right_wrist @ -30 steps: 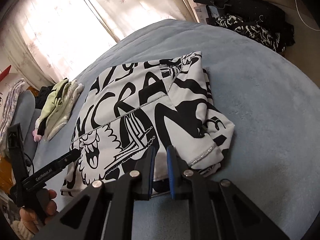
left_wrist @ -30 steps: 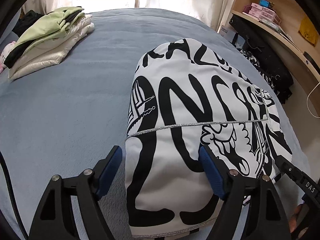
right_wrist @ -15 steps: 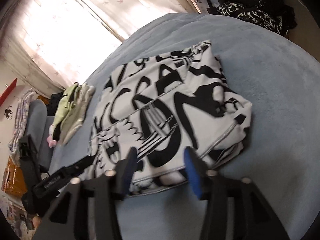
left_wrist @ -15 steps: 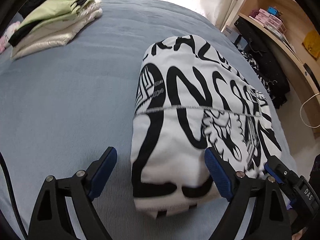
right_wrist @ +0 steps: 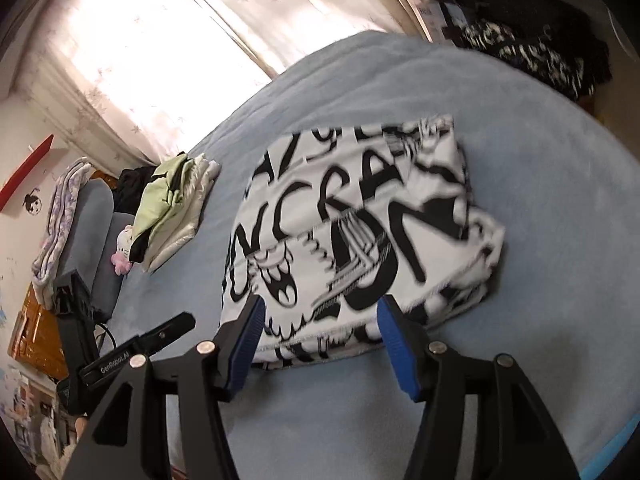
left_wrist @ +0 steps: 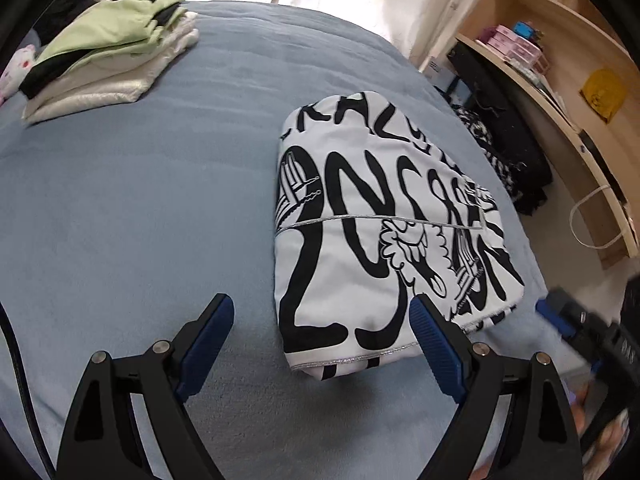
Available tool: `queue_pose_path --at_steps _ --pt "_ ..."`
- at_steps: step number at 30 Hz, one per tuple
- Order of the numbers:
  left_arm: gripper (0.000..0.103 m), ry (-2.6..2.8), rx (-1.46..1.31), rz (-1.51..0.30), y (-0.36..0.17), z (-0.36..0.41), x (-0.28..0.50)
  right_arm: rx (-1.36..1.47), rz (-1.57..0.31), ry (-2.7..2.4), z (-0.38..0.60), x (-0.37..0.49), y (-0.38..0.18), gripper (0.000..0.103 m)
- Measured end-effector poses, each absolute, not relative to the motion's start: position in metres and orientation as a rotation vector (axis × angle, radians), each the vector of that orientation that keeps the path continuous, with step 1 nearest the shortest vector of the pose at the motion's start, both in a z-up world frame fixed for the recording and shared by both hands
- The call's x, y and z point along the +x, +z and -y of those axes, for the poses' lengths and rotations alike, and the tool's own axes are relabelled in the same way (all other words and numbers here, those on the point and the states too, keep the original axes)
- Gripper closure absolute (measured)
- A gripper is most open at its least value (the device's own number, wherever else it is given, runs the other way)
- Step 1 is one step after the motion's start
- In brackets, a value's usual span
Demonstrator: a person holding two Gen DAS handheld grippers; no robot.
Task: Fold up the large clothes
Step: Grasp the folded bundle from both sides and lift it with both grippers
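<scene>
A white garment with bold black lettering (left_wrist: pixel 384 232) lies folded into a thick rectangle on the blue bed; it also shows in the right wrist view (right_wrist: pixel 352 224). My left gripper (left_wrist: pixel 322 330) is open and empty, held just off the garment's near left corner. My right gripper (right_wrist: pixel 320 326) is open and empty, close above the garment's near edge. The right gripper shows blurred at the right edge of the left wrist view (left_wrist: pixel 584 332). The left gripper shows at the lower left of the right wrist view (right_wrist: pixel 140 348).
A stack of folded clothes, green on top (left_wrist: pixel 108 48), sits at the bed's far left, also in the right wrist view (right_wrist: pixel 172 208). The blue bedspread (left_wrist: pixel 140 200) surrounds the garment. Dark clothes (left_wrist: pixel 508 152) and wooden shelves (left_wrist: pixel 568 80) stand right of the bed.
My right gripper has opened and let go of the garment's edge. Both grippers have drawn back from the garment, which now lies flat and folded.
</scene>
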State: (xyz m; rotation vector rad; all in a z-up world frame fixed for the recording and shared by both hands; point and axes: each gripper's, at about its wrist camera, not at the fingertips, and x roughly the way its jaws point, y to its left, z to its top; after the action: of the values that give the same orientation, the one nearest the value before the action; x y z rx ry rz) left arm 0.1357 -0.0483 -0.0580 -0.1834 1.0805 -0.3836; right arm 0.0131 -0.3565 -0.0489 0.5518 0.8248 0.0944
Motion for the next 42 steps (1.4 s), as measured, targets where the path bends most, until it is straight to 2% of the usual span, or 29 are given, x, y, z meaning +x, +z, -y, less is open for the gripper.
queue_pose_path --at_steps 9,14,21,26,34,39,42 --pt "0.015 -0.515 -0.300 -1.198 -0.084 0.047 0.173 0.516 -0.913 0.031 0.428 0.056 -0.044 0.042" --pt "0.014 -0.588 -0.409 -1.278 -0.115 0.054 0.194 0.648 -1.012 0.078 0.472 0.089 -0.083 0.042" --pt "0.012 -0.614 -0.450 -1.345 -0.141 0.063 0.206 0.789 -1.114 0.178 0.486 0.117 -0.137 0.042" --pt "0.009 -0.643 -0.461 -1.338 -0.149 0.070 0.211 0.803 -1.128 0.321 0.476 0.132 -0.153 0.041" --pt "0.002 -0.662 -0.450 -1.316 -0.159 0.085 0.220 0.768 -1.107 0.458 0.450 0.163 -0.166 0.030" --pt "0.001 -0.651 -0.430 -1.332 -0.161 0.094 0.225 0.775 -1.068 0.491 0.446 0.174 -0.168 0.031" --pt "0.001 -0.618 -0.406 -1.339 -0.158 0.102 0.227 0.754 -1.052 0.475 0.448 0.170 -0.167 0.039"
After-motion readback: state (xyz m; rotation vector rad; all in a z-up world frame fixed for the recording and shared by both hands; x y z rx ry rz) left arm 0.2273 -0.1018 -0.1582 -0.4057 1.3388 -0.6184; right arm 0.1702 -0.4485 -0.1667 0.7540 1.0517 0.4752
